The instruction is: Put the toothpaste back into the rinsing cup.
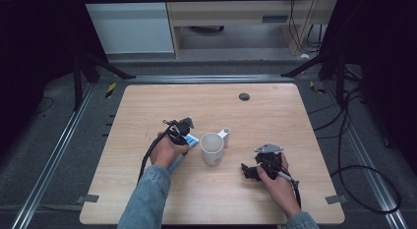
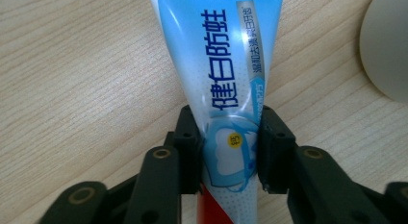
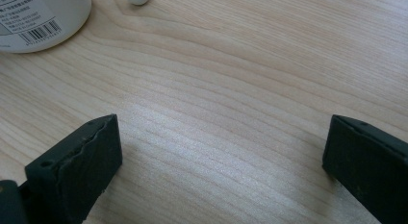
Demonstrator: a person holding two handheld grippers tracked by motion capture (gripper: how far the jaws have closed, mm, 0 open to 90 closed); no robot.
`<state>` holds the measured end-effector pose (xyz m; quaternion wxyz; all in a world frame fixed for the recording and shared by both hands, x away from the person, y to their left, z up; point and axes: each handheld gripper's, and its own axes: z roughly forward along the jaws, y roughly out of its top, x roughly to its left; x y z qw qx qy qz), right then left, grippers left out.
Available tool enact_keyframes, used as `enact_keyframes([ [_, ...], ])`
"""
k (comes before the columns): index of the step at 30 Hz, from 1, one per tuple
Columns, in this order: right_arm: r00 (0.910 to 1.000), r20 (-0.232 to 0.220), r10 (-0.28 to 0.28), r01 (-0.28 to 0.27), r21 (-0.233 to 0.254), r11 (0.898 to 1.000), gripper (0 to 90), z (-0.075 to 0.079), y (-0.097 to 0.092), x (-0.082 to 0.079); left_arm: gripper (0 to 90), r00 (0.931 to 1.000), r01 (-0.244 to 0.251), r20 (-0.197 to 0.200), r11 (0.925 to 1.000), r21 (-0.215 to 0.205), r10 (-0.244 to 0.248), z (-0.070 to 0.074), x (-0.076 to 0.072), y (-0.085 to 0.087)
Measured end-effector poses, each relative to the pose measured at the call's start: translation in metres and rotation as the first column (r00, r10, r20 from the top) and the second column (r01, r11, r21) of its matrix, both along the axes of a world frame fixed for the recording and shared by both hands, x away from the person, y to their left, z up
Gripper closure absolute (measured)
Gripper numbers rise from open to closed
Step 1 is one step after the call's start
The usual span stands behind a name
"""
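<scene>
Blue plastic toothpaste tube (image 2: 226, 80) is clamped in left claw (image 2: 230, 152); it should be lifted level, clear of white ceramic mug (image 1: 212, 148); right claw (image 3: 221, 156) is held wide.

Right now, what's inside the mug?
From the high view the mug looks empty: pale inner wall, nothing sticking out. Its bottom is hidden by the near wall.

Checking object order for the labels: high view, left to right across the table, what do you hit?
left gripper shut on the toothpaste tube → white mug → right gripper, fingers open over bare table.
</scene>
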<state>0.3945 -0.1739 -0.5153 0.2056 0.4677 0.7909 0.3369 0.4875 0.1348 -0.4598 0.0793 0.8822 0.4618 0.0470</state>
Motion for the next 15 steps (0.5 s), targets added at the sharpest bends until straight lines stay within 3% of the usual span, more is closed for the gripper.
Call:
enact_keyframes([
  [3,1.0,0.0,0.0,0.0,0.0,1.0,0.3,0.0,0.0,0.0,69.0,0.9999,-0.007,0.013,0.9997,-0.022,0.007,0.0,-0.002,0.003],
  [7,1.0,0.001,0.001,-0.001,0.0,1.0,0.3,0.0,0.0,0.0,70.7,0.9997,0.007,0.025,0.9998,-0.02,-0.007,0.003,-0.005,0.004],
  [9,1.0,0.002,0.0,0.0,-0.001,1.0,0.3,0.0,0.0,0.0,71.4,0.9967,0.035,0.073,0.9994,0.007,-0.035,0.005,-0.011,0.002],
  [10,1.0,0.0,0.0,0.0,0.001,1.0,0.3,0.0,0.0,0.0,71.6,0.9951,0.035,0.092,0.9994,0.0,-0.035,0.007,-0.015,0.002],
  [14,1.0,0.0,0.0,0.0,-0.001,1.0,0.3,0.0,0.0,0.0,72.0,0.9888,0.014,0.149,0.9938,-0.111,0.003,0.021,-0.026,0.014],
  [15,1.0,0.0,0.0,0.0,0.0,1.0,0.3,0.0,0.0,0.0,72.1,0.9866,0.014,0.163,0.9928,-0.119,0.006,0.025,-0.028,0.017],
])
